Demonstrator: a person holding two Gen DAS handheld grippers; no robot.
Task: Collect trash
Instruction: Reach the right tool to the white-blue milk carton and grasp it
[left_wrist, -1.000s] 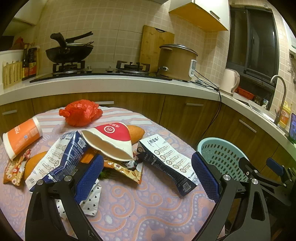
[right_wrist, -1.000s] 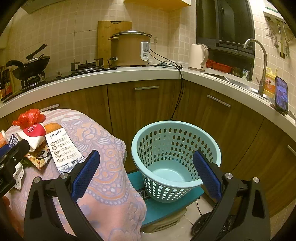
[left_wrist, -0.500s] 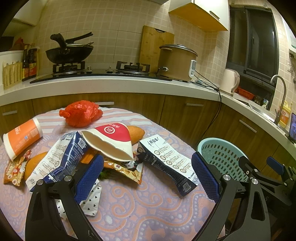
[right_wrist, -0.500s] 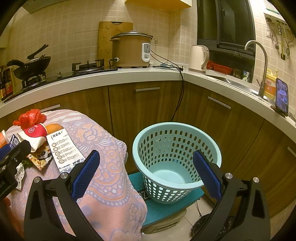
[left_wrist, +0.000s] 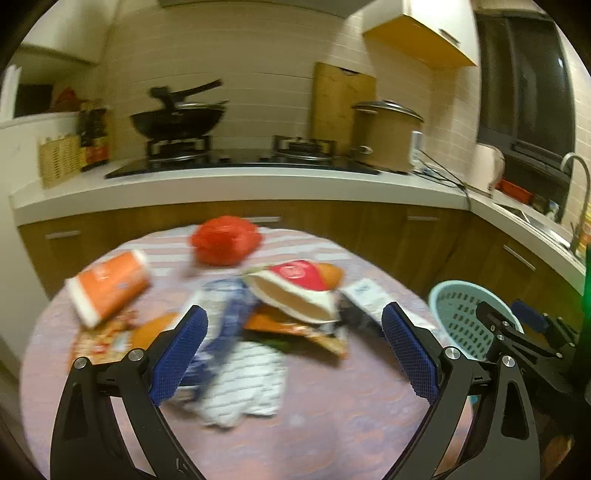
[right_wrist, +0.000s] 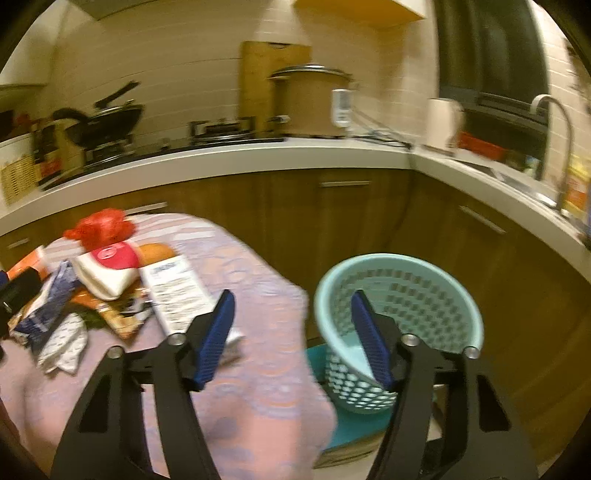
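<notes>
Left claw: your left claw (left_wrist: 293, 349) stood wide open and held nothing, poised over the near side of the litter, probably so you could pick a first piece.
Orange tube: the orange cardboard tube with a white end (left_wrist: 107, 286) lay on its side at the far left of the pink patterned tabletop (left_wrist: 332, 417), apart from the main heap.
Red bag: the crumpled red plastic bag (left_wrist: 225, 240) sat at the back of the pile, beyond the other rubbish.
Wrappers: a blue and white foil packet (left_wrist: 221, 317) and a white patterned wrapper (left_wrist: 245, 384) lay just ahead of your left claw; motion blur hid their print.
Paper cup: the flattened red and white paper cup (left_wrist: 295, 288) rested on top of the orange snack wrappers, mouth toward you.
Label pouch: the long white printed pouch (right_wrist: 173, 291) lay at the right of the heap, and your right claw's left finger (right_wrist: 216, 336) overlapped its near end in the right wrist view; contact could not be judged.
Right claw: your right claw (right_wrist: 295, 336) was partly open and empty, spanning the tabletop's edge and the basket.
Basket: the pale blue perforated plastic basket (right_wrist: 443, 295) stood below the tabletop's right edge, looked empty, and was likely set there for short drops.
</notes>
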